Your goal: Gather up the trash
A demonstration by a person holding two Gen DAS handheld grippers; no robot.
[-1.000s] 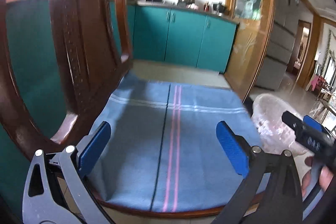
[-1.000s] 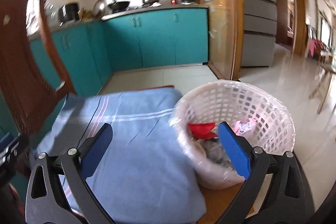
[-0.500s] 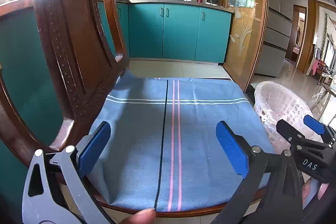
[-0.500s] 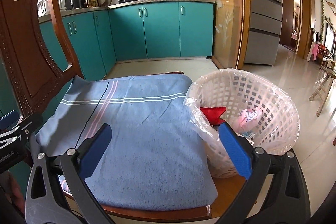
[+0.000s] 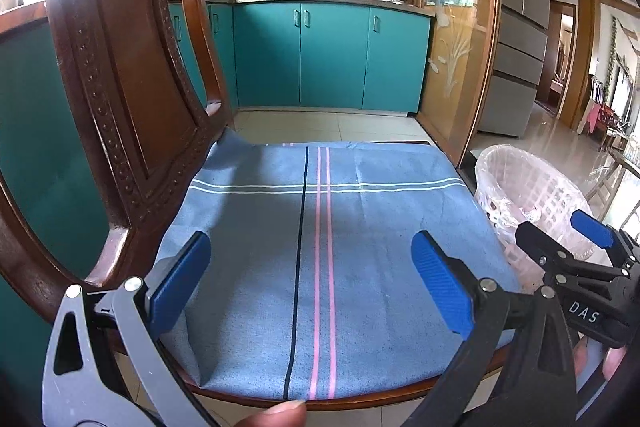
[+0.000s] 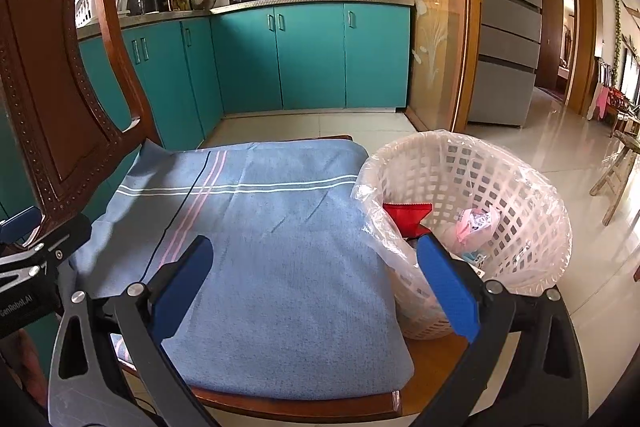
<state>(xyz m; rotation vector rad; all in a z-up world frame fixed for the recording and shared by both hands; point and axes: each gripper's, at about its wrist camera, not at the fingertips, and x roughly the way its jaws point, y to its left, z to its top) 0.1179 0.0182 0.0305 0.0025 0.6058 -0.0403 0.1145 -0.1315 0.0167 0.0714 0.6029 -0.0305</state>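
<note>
A white lattice trash basket (image 6: pixel 516 163) lined with a clear plastic bag stands at the right edge of the wooden chair seat, beside a blue striped cloth (image 6: pixel 280 247). Inside it lie a red wrapper (image 6: pixel 408 213), a pink wrapper (image 6: pixel 476 223) and other scraps. My right gripper (image 6: pixel 316 283) hangs open above the cloth's front, its right pad (image 6: pixel 448 287) in front of the basket wall. My left gripper (image 5: pixel 310 287) is open over the cloth (image 5: pixel 320 247), holding nothing. No loose trash shows on the cloth. The basket (image 5: pixel 532 195) and the right gripper (image 5: pixel 552 231) appear at the right of the left wrist view.
The carved wooden chair back (image 5: pixel 120 87) rises close on the left. Teal kitchen cabinets (image 6: pixel 312 55) with pots on the counter stand behind, a grey fridge (image 6: pixel 508 19) and glossy tiled floor (image 6: pixel 568 147) to the right. A thumb tip (image 5: pixel 280 415) shows at the bottom edge.
Both views have pulled back and levelled, so the whole seat and kitchen show more squarely. The basket's contents are clearer. Both grippers stay open and empty.
</note>
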